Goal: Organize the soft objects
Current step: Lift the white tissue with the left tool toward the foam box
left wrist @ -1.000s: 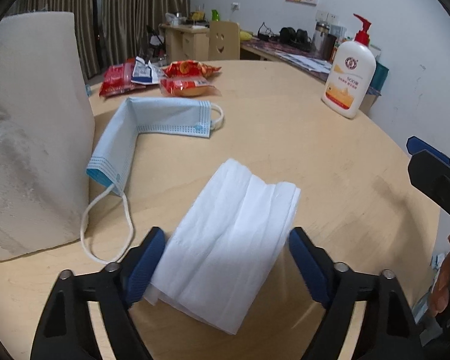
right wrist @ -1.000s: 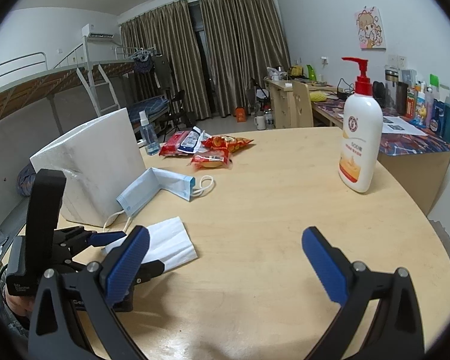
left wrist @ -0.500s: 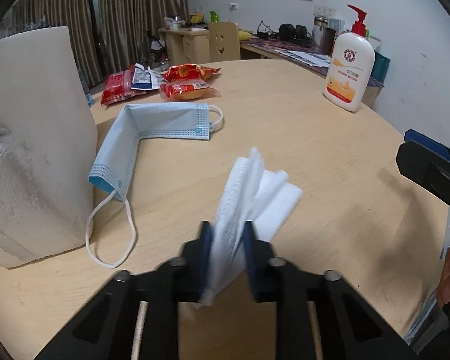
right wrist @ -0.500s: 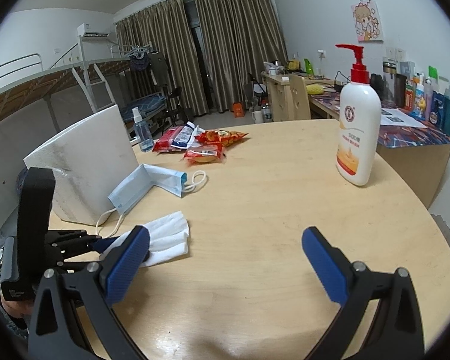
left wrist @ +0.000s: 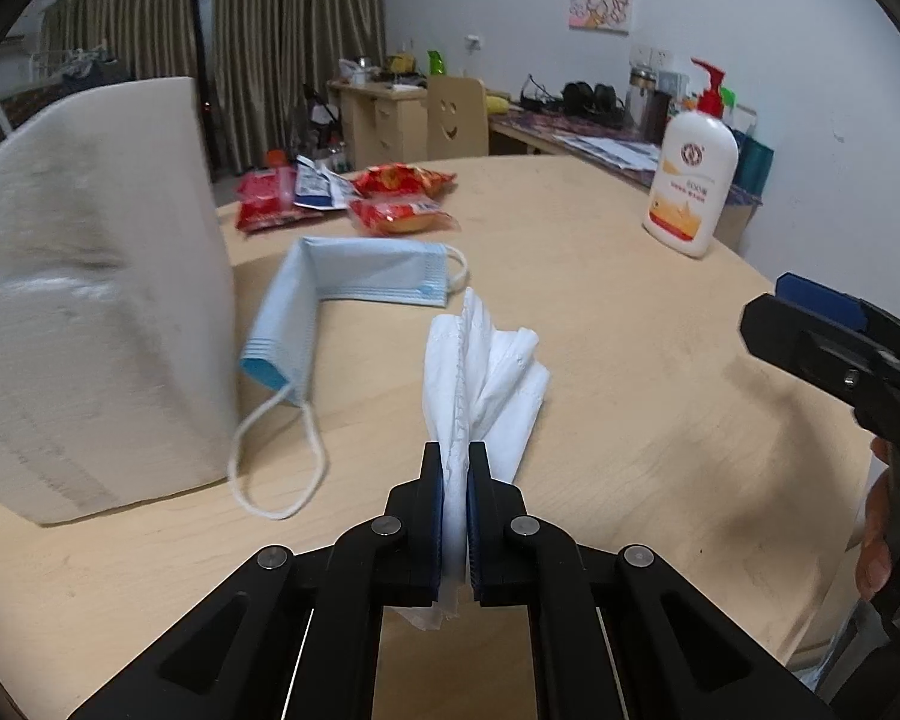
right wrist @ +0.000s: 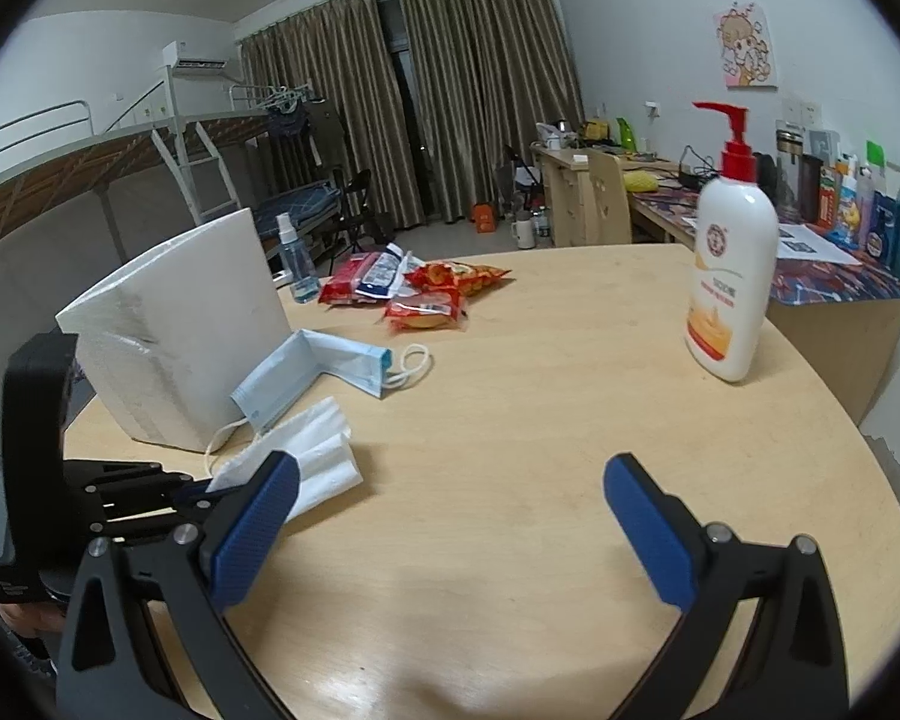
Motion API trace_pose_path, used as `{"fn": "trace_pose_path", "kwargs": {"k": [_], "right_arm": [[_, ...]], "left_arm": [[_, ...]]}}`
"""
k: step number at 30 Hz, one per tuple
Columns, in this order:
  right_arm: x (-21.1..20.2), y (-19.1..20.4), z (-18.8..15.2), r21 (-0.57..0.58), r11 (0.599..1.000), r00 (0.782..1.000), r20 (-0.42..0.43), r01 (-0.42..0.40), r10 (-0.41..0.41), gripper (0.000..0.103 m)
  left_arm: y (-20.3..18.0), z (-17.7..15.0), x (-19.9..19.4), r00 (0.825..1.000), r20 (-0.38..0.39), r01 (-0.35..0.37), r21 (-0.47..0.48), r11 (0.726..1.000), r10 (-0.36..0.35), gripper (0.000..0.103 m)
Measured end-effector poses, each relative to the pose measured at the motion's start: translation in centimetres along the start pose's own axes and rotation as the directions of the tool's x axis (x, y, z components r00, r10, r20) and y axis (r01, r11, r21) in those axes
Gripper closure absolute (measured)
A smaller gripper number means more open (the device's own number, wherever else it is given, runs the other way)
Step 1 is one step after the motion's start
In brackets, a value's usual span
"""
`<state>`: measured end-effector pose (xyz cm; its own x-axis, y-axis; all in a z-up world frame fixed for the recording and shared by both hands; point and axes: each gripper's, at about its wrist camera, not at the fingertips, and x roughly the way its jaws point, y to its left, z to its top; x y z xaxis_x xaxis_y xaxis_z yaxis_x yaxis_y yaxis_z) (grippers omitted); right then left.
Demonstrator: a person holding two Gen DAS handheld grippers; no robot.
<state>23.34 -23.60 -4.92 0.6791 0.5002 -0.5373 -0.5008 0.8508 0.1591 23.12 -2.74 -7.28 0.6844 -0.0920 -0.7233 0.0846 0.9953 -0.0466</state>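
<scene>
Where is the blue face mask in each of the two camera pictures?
Left wrist view: the blue face mask lies left of centre, bent in an L, just beyond the white tissue.
Right wrist view: the mask is left of centre, beside the big paper towel roll.
Shared landmark: the lotion pump bottle stands on the table at the right in both.

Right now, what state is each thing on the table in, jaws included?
Left gripper: jaws shut on the white tissue.
White tissue: bunched, near end pinched, far end on the table.
Right gripper: jaws open, nothing between them.
Blue face mask: bent, lying flat beside the paper towel roll.
Paper towel roll: standing upright.
Lotion pump bottle: upright.
</scene>
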Motion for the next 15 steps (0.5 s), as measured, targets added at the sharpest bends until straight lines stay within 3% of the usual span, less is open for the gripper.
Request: {"fn": "trace_pose_path", "kwargs": {"k": [15], "right_arm": [[3.4,5.6,3.1,-0.193,0.978,0.997,-0.035,-0.072,0.067,0.0]], "left_arm": [[3.9,-2.1,-4.9,0.995,0.062,-0.078,-0.088,0.993,0.084,0.096]]}}
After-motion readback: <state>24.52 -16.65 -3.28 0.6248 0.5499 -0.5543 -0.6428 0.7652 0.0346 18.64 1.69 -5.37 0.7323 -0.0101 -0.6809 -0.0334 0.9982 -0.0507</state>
